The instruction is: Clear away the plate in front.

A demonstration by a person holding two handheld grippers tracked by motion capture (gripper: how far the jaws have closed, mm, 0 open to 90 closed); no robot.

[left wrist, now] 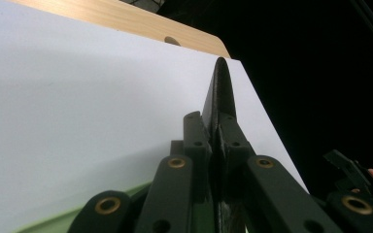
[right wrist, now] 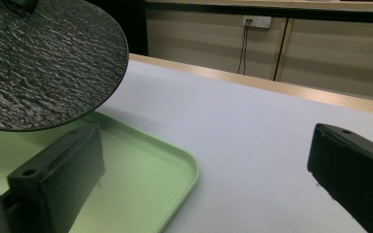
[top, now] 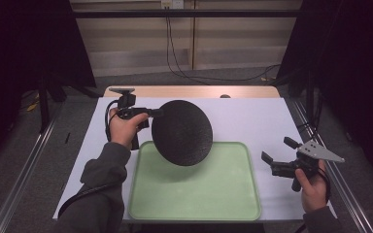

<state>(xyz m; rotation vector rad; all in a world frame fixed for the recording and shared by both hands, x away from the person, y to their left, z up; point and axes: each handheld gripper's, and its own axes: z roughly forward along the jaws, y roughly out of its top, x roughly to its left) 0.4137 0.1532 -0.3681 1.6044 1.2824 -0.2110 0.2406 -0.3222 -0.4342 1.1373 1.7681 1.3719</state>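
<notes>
The left tool [top: 156, 113] is clamped on the rim of a black round plate [top: 182, 132], gripping it at the plate's left edge. The high view shows the plate held in the air, tilted, above the far left part of a pale green tray [top: 233, 204], with its shadow on the tray floor. In the left gripper view the same plate [left wrist: 219, 92] appears edge-on, a thin dark blade rising between the two jaws, which press against it from both sides. That view also shows the white surface [left wrist: 77, 121] stretching away to a wooden strip [left wrist: 126, 19] at its far edge.

The right tool [top: 275, 150] is held over the right side of the surface [top: 252, 121], just beside the tray's right rim, its jaws spread apart with nothing between them. The right gripper view looks between those two wide-set jaws toward the tray's [right wrist: 175, 165] rounded corner, and it shows what the high view cannot: the plate's [right wrist: 43, 63] rough, rippled texture, seen close at upper left. A wall socket [right wrist: 256, 21] with a hanging cable sits in the background.
</notes>
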